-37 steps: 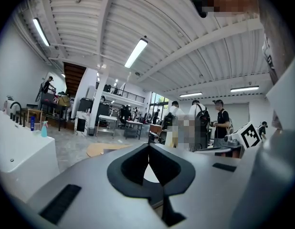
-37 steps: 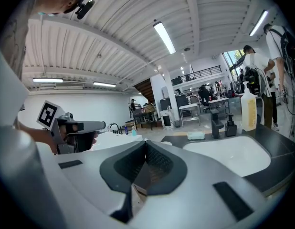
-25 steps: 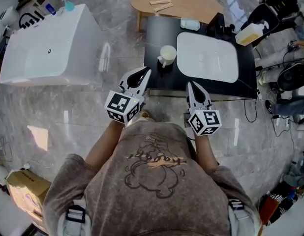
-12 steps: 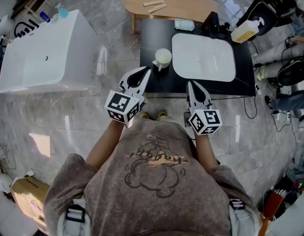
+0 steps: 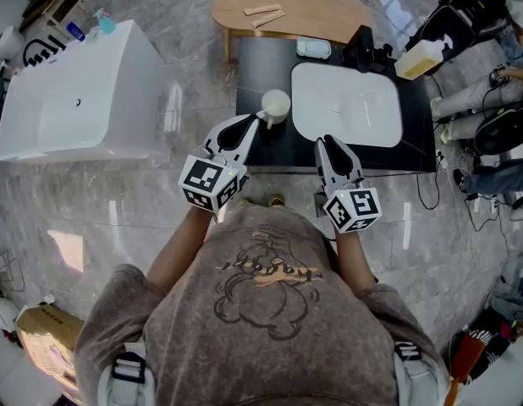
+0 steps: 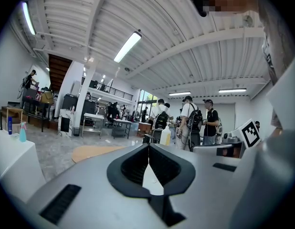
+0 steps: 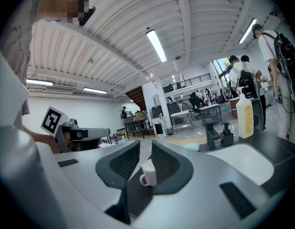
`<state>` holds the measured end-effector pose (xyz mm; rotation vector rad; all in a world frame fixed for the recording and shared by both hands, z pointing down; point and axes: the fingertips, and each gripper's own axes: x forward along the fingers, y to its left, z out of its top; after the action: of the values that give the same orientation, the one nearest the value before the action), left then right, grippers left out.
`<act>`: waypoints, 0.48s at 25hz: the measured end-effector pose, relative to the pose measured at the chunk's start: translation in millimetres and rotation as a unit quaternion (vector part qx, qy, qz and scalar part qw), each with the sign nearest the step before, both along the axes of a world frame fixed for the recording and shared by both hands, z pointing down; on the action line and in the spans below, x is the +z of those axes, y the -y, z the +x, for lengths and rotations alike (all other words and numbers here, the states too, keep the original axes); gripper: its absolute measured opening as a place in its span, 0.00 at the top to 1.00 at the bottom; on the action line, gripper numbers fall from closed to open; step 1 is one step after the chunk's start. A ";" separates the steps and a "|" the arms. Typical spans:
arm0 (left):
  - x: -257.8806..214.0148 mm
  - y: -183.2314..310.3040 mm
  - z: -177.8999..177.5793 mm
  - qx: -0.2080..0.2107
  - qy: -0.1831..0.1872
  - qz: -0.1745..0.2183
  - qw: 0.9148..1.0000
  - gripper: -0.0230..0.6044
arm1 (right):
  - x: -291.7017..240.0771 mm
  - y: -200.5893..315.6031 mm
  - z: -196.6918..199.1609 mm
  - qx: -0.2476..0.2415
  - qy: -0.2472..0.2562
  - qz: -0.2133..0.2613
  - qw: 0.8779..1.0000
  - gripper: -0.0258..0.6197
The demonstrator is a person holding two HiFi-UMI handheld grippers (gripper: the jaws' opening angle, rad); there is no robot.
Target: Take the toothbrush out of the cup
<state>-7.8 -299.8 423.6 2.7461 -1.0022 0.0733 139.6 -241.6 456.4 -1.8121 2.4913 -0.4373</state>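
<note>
A white cup [image 5: 275, 104] with a handle stands on the black table [image 5: 270, 142], left of the basin. It also shows small and distant in the right gripper view [image 7: 148, 172]. I cannot make out a toothbrush in it. My left gripper [image 5: 250, 125] hovers at the table's near edge, just short of the cup, and its jaws are shut [image 6: 148, 146]. My right gripper [image 5: 327, 143] is level beside it in front of the basin. Its jaws [image 7: 145, 146] are opening, a narrow gap apart, with nothing between them.
A white basin [image 5: 346, 104] fills the table's right part, with a soap dish [image 5: 314, 49], a black pump bottle [image 5: 363, 47] and a yellow bottle [image 5: 422, 57] behind it. A wooden oval table [image 5: 287, 7] stands beyond, a white tub [image 5: 75, 91] at left. Several people stand far off.
Both grippers have drawn closer to the table and the cup. The right gripper's jaws have parted slightly. The left jaws stay shut.
</note>
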 end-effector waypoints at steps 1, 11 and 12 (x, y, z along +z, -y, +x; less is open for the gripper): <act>0.1 1.1 0.9 0.000 0.000 0.000 1.000 0.93 | 0.0 1.7 -0.8 -0.005 0.002 0.000 1.000 0.82; 0.8 12.9 -0.4 -0.011 -0.001 -0.001 1.000 0.93 | 4.7 16.1 -9.7 -0.050 0.010 -0.011 0.999 0.58; 1.3 14.0 -0.8 -0.012 -0.001 -0.002 1.000 0.93 | 5.9 17.3 -10.7 -0.054 0.010 -0.012 0.998 0.56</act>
<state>-8.6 -313.8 424.8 2.7294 -1.0329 0.0680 128.9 -259.0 462.3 -1.6777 2.5895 -0.4908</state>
